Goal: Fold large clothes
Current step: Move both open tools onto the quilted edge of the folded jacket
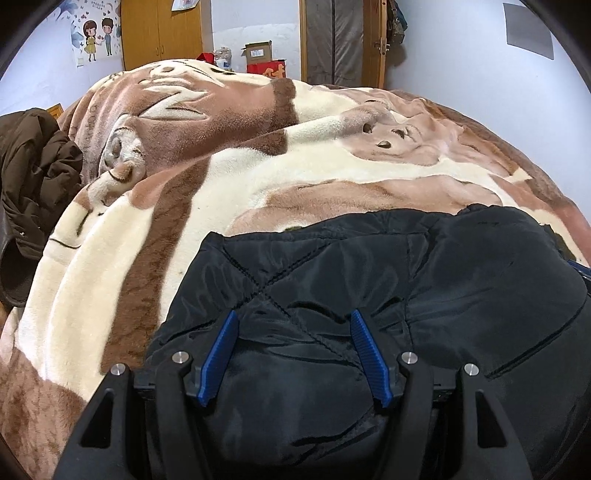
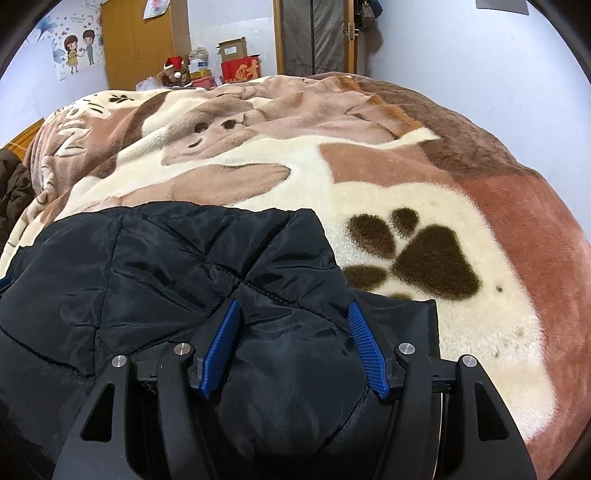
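From the left wrist camera: the left tongs point(image 1: 293, 317) sit spread wide, blue fingers point(image 1: 221, 354) apart with a puffy bulge of the black quilted jacket point(image 1: 406, 280) between them; whether the pads press the cloth, I cannot tell. The jacket lies on the blanket point(image 1: 258, 173) at the near edge of the bed, running off toward the right side. A brown coat point(image 1: 33, 177) is heaped at the bed's left edge. Beyond the far edge, a wooden wardrobe point(image 1: 162, 33) and a red box point(image 1: 267, 68).

Over to the right wrist camera: the right tongs point(image 2: 293, 308) are also spread, jacket point(image 2: 166, 258) fabric mounded between the blue fingers point(image 2: 365, 347), nothing clamped. Here the jacket covers the near left part of the bed; its right edge stops just beside a big dark paw print point(image 2: 424, 258) on the blanket point(image 2: 369, 162).
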Demonstrator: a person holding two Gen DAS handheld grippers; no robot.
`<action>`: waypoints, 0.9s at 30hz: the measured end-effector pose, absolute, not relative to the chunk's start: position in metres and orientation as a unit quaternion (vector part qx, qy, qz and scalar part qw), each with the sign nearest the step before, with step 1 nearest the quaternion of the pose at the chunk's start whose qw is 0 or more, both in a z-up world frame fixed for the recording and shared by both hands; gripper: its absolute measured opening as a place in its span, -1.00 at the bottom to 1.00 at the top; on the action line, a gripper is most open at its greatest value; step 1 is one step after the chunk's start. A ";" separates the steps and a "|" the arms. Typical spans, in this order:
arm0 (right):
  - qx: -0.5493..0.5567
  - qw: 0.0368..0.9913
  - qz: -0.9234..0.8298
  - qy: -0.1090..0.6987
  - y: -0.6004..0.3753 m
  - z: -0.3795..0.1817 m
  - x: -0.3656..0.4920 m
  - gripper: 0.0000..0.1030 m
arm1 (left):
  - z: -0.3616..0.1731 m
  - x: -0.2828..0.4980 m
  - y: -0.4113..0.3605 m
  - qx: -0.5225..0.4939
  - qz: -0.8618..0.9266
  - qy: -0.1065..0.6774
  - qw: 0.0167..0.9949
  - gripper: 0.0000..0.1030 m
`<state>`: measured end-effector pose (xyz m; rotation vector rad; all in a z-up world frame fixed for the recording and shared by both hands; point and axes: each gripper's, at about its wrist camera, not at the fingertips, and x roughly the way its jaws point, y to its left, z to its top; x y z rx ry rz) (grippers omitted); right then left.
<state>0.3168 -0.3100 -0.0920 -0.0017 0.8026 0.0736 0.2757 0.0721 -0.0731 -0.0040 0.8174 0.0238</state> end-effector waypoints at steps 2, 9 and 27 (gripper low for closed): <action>-0.001 0.920 0.036 0.391 -0.310 -0.092 0.317 0.18 | -0.074 0.276 0.072 -0.002 0.011 0.397 0.918 0.30; -0.014 0.913 0.028 0.407 -0.307 -0.085 0.319 0.18 | -0.072 0.277 0.071 0.008 0.015 0.404 0.915 0.30; -0.014 0.903 0.015 0.429 -0.324 -0.072 0.276 0.18 | -0.070 0.232 0.121 -0.059 0.040 0.422 0.904 0.27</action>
